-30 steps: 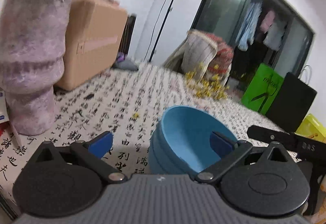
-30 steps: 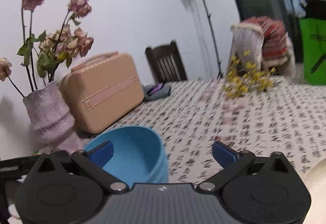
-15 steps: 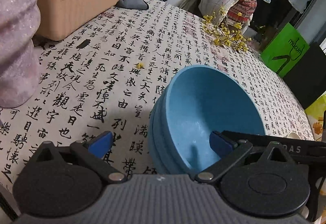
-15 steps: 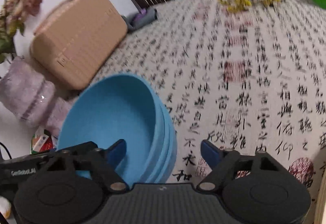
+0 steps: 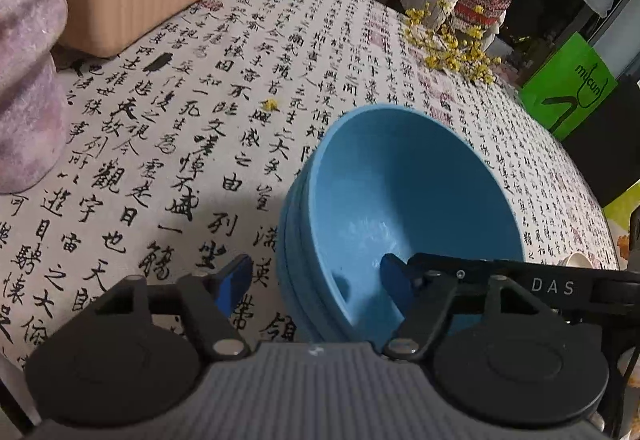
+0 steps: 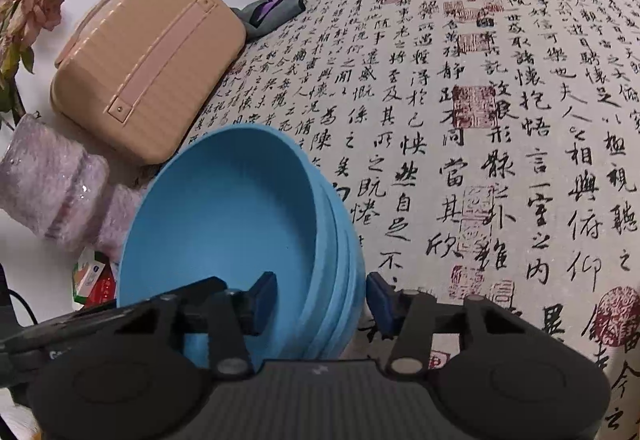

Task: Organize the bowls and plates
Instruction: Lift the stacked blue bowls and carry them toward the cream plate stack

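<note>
Left wrist: my left gripper [image 5: 316, 280] is closing astride the near wall of the bowls [image 5: 400, 207], pads not yet pressing.
Right wrist: my right gripper [image 6: 322, 298] is closing likewise.
Bowls: stacked on the table [image 6: 480, 119].

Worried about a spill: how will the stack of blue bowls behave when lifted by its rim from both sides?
The stack of blue bowls looks rigid and smooth, so probably slippery. Nested layers may shift apart. Its tilt suggests it tips easily.

The left gripper [image 5: 316, 282] is angling downward, its jaws closing; the right gripper [image 6: 322, 296] is doing likewise, opposite it.
</note>
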Available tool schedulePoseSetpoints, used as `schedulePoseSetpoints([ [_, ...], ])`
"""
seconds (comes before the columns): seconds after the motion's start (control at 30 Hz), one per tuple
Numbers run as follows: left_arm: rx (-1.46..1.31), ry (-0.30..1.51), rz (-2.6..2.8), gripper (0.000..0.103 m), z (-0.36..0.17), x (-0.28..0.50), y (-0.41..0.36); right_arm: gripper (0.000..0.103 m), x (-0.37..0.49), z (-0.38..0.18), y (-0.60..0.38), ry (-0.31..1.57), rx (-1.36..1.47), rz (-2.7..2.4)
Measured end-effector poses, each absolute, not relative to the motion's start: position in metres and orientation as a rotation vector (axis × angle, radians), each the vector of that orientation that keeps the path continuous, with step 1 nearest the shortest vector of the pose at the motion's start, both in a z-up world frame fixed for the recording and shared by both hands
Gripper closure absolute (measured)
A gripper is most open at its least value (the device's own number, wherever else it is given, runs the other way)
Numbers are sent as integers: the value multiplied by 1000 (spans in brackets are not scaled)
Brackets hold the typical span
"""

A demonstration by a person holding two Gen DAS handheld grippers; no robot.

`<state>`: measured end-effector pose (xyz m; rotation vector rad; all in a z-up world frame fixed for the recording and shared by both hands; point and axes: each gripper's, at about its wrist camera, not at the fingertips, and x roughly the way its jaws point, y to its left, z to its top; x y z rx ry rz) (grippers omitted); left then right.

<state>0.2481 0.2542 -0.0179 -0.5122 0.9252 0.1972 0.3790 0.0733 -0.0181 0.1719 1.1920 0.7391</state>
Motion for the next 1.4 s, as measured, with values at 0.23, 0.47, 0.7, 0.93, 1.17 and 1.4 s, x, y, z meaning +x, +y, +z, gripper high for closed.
schedulePoseSetpoints([
  [0.23,-536,954,179,48,-22,250,253,58,382,-28,72,1245,211,734],
  [0.47,-542,971,186,55,-25,251,254,60,381,-31,71,1255,224,729],
  [0.7,-522,974,197,59,-24,253,253,64,382,-31,67,1273,255,711],
  [0.93,-504,983,202,59,-24,254,251,64,381,-30,68,1288,259,697],
  [1.17,-494,988,203,59,-22,254,249,64,379,-29,65,1296,266,689],
  [1.4,-491,984,191,60,-19,252,246,64,376,-23,60,1282,263,684],
])
